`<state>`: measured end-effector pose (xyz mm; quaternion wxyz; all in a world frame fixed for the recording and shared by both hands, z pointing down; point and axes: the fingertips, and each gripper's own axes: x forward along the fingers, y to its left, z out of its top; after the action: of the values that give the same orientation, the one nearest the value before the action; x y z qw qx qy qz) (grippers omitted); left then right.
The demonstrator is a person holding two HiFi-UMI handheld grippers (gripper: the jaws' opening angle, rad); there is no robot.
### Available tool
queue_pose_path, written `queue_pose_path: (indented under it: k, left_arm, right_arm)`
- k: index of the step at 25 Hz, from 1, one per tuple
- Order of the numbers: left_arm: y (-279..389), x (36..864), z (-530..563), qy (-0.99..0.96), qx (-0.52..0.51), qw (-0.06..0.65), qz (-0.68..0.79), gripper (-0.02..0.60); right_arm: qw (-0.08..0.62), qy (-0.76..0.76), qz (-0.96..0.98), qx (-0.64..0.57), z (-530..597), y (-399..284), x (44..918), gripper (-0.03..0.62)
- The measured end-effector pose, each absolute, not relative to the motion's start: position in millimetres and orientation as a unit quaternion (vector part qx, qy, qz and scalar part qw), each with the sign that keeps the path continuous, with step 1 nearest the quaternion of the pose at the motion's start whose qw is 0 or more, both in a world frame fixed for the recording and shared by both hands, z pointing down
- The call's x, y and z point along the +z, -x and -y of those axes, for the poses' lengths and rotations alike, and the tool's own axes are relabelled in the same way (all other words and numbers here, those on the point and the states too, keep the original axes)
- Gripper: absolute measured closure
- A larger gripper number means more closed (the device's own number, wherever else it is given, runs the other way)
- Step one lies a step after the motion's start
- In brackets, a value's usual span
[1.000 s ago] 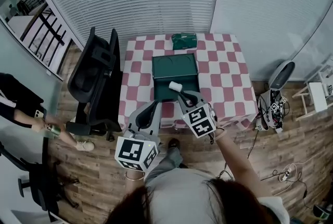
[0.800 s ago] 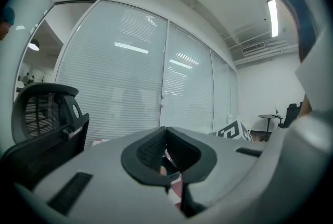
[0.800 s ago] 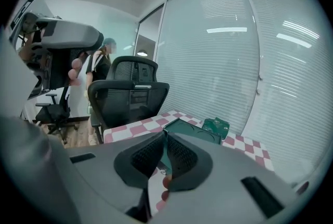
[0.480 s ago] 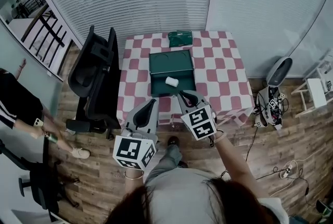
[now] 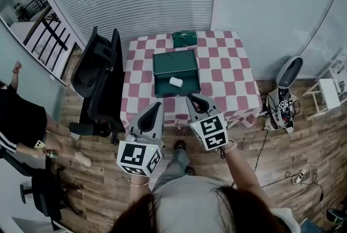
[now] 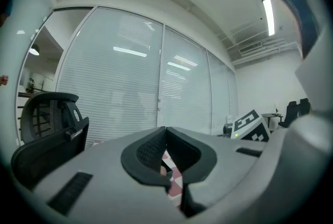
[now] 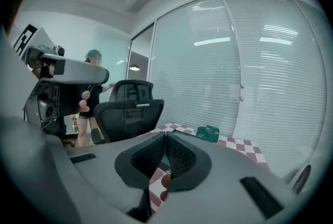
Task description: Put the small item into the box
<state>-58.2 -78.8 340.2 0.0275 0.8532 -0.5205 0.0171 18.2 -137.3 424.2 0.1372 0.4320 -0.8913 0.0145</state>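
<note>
head view: above the person, looking steeply down, high over the checkered table [image 5: 225, 77] | left gripper view: rides on left gripper [image 5: 156, 105], level, facing blinds [image 6: 125, 87], before the table's near edge | right gripper view: on right gripper [image 5: 191, 98], tipped slightly down | shared by all: table, office chair [image 5: 95, 80], blinds

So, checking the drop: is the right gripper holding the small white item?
No: the right gripper is shut on nothing; the white item lies in the green box.

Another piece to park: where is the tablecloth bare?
Widest bare tablecloth: right of the green box, out to the edge. A narrower strip runs left of it, beside the black chair. Crowded: the middle, box with white item, and the green packet at the far edge.
</note>
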Motion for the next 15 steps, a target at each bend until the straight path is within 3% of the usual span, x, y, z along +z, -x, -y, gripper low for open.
queue_pose_path:
  k: [15]
  left_arm:
    - [45.3,333.6,43.8,-0.850,0.021,0.015,0.526,0.572]
  right_arm:
    - [0.069,-0.455,0.888,0.009,84.9,-45.5,380.5,0.568]
